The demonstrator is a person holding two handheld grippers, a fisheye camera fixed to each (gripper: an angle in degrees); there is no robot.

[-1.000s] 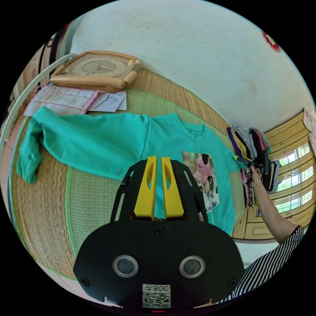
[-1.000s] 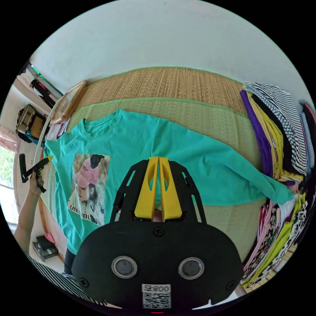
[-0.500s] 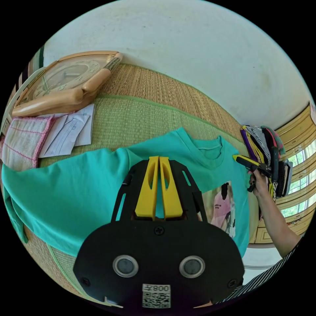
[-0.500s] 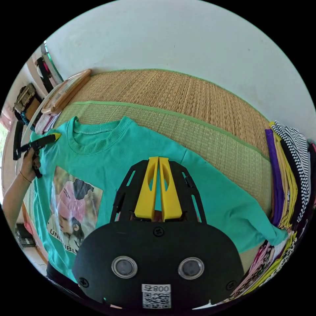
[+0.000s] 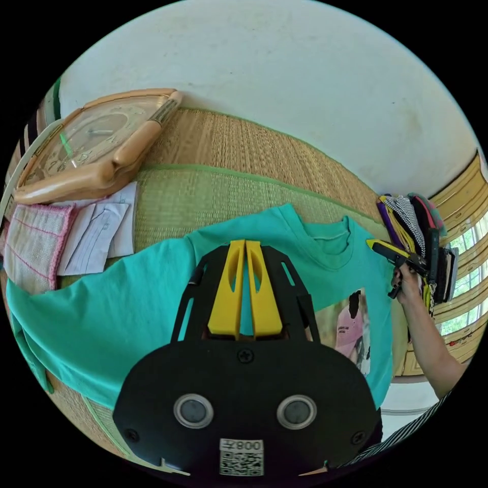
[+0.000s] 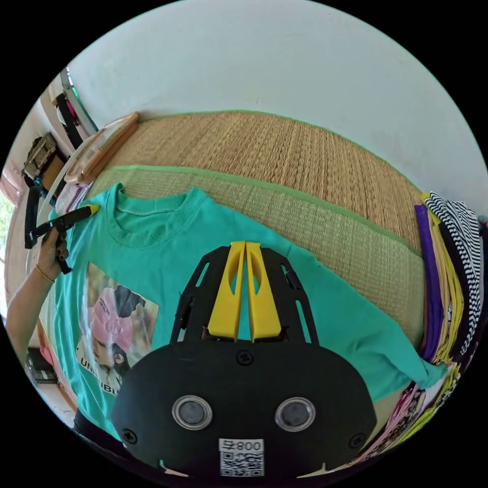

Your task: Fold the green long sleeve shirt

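Green long sleeve shirt flat on mat, both hand-held grippers – left, right – jaws closed, gripping nothing, print text unreadable.

One green shirt, one clock, two grippers, one clothes stack, one mat

1. Green long sleeve shirt, photo print: white capitals along the lower edge, partly legible, beginning "UN"; the rest is hidden.
2. Clock: dial numerals too blurred to read.
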